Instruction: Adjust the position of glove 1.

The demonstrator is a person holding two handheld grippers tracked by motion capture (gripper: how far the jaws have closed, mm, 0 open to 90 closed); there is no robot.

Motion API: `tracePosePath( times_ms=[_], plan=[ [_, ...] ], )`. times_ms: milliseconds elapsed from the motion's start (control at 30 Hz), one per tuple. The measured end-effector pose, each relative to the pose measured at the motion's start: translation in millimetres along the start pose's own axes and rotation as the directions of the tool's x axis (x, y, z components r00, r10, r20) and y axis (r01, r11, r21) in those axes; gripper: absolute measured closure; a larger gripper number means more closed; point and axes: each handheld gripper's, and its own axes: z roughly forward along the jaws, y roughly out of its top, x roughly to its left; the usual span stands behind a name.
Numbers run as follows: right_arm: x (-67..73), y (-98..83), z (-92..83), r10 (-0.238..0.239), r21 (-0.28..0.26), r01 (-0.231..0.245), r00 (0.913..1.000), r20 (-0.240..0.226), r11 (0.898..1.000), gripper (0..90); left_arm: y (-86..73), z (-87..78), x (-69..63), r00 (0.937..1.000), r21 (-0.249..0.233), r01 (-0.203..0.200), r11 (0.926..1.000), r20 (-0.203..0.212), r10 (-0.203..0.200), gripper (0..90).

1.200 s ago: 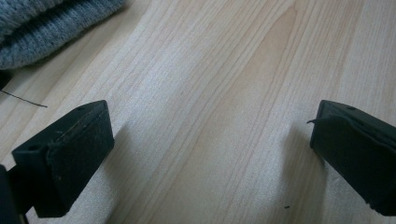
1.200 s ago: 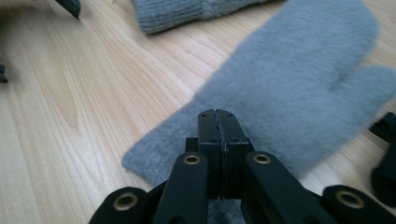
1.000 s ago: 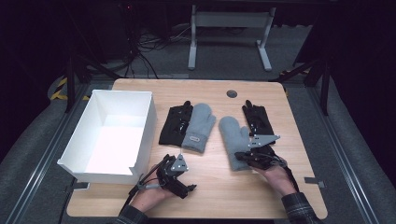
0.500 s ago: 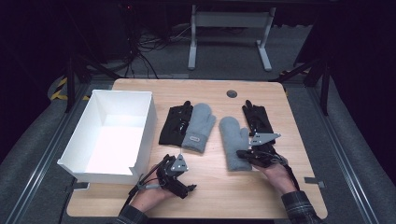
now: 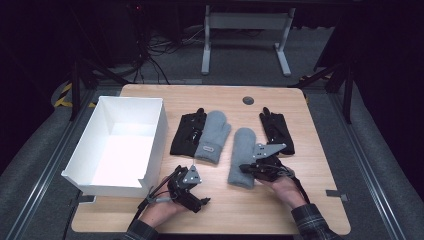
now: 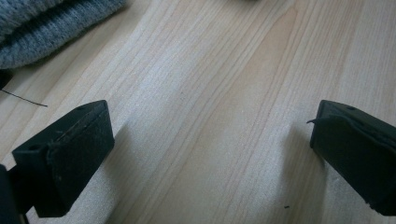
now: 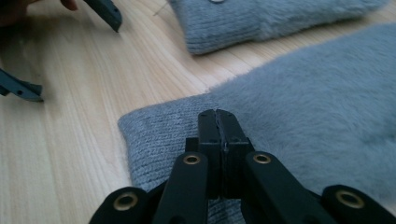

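At the bottom of the high view, the left gripper [image 5: 192,192] rests on the bare table [image 5: 320,210] with its jaws spread wide and nothing between them. To its right, the right gripper [image 5: 250,169] lies over the cuff end of a grey mitten [image 5: 241,152]; its jaws are pressed together above the knit, and whether they pinch any fabric cannot be told. Farther up lie a second grey mitten [image 5: 214,135] and two black gloves [image 5: 186,134] [image 5: 276,131]. A white box [image 5: 150,145] sits at the left.
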Motion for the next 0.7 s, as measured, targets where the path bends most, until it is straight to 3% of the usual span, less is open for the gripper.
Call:
tracePosePath(
  times_ms=[100, 200, 400, 567, 700],
  plan=[
    [6.8, 4.5, 5.9, -0.018, 0.000, 0.018, 0.9996, -0.023, 1.000, 90.0, -0.1, -0.1, -0.1, 1.0000, 0.002, 0.002, 1.0000, 0.000, -0.002, 0.0],
    [8.6, 7.4, 3.9, -0.027, -0.012, 0.027, 0.9995, -0.015, 1.000, 90.0, 0.0, -0.1, -0.1, 1.0000, 0.000, 0.001, 1.0000, -0.001, -0.001, 0.0],
    [-3.4, 5.0, -8.9, -0.003, -0.050, 0.004, 0.9995, 0.032, 0.999, 90.0, -0.1, -0.2, -0.2, 1.0000, 0.002, 0.003, 1.0000, -0.001, -0.003, 0.0],
    [-10.7, -3.2, 0.6, 0.004, 0.010, -0.005, 0.9995, 0.030, 1.000, 90.0, -0.1, 0.0, -0.1, 1.0000, 0.000, 0.001, 1.0000, -0.001, -0.001, 0.0],
    [-5.9, -3.8, 2.8, -0.004, 0.022, 0.004, 0.9999, 0.015, 1.000, 90.0, -0.1, 0.0, -0.2, 1.0000, 0.000, 0.002, 1.0000, -0.001, -0.002, 0.0]
  ],
)
